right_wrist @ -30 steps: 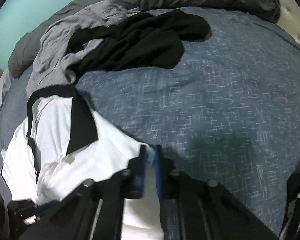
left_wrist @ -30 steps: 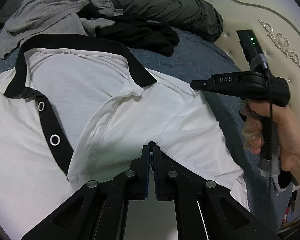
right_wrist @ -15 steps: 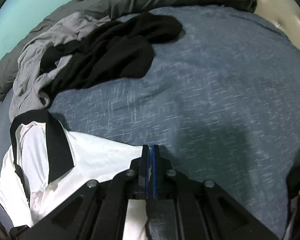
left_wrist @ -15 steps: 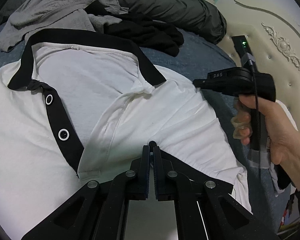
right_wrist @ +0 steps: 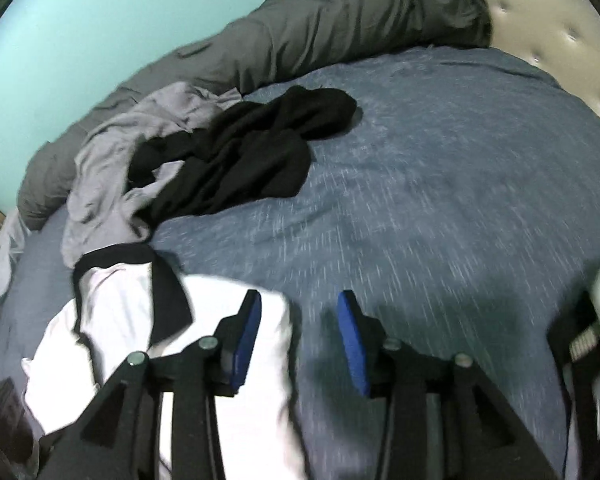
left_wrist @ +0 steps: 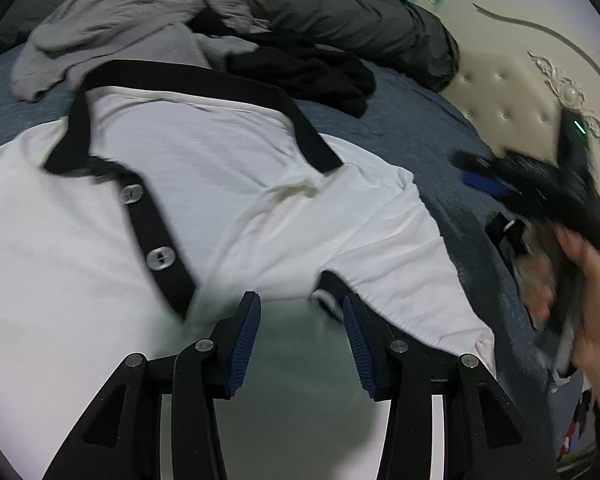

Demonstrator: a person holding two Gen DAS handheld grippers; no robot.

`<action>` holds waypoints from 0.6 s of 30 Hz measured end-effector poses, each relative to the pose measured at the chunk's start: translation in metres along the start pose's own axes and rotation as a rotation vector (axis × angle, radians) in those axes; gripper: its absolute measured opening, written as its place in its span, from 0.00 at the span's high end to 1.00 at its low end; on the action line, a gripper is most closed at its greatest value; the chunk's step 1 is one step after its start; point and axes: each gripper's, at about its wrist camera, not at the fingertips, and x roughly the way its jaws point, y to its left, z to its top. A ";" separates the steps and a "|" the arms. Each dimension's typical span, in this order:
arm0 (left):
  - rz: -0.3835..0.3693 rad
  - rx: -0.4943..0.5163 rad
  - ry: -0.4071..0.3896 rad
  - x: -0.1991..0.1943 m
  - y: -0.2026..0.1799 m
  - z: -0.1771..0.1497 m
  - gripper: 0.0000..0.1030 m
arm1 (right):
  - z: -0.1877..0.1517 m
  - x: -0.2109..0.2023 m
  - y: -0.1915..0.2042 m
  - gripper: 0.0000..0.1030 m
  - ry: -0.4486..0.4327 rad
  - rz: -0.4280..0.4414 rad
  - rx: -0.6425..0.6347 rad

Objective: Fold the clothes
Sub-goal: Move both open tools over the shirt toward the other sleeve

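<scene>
A white polo shirt (left_wrist: 228,184) with a black collar and black button placket lies face up on the blue bedspread (right_wrist: 440,184). Its right sleeve is folded inward over the chest, its black cuff (left_wrist: 332,288) just ahead of my left gripper (left_wrist: 300,312). The left jaws are opening, with nothing pinched between the blue pads. My right gripper (right_wrist: 298,312) hovers over the shirt's edge (right_wrist: 268,352) and the bedspread; its jaws are opening too and hold nothing. In the left wrist view the right gripper (left_wrist: 540,192) appears blurred at the right, in a hand.
A crumpled grey garment (left_wrist: 132,16) and a black garment (right_wrist: 240,160) lie beyond the collar. A dark grey rolled duvet (right_wrist: 320,28) runs along the far side. A cream tufted headboard (left_wrist: 512,92) bounds the bed on the right.
Both grippers, shut on the shirt's folded sleeve before, have opened and let it go. The right gripper has pulled away to the right and up; the sleeve now lies on the chest.
</scene>
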 end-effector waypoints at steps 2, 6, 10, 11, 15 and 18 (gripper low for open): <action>0.016 -0.015 -0.001 -0.012 0.008 -0.006 0.54 | -0.019 -0.022 -0.002 0.59 -0.017 0.045 0.027; 0.056 -0.047 0.012 -0.036 0.025 -0.022 0.54 | -0.059 -0.046 0.005 0.55 -0.007 0.097 0.007; 0.076 -0.059 0.017 -0.051 0.033 -0.033 0.54 | -0.096 -0.054 0.005 0.55 0.047 0.069 -0.026; 0.078 -0.054 0.022 -0.049 0.031 -0.032 0.53 | -0.104 -0.055 0.003 0.58 0.058 0.071 -0.023; 0.063 -0.031 0.032 -0.036 0.016 -0.023 0.52 | -0.126 -0.050 -0.001 0.68 0.098 0.057 -0.037; 0.054 -0.007 0.045 -0.020 0.001 -0.015 0.50 | -0.132 -0.042 -0.007 0.68 0.119 0.075 0.000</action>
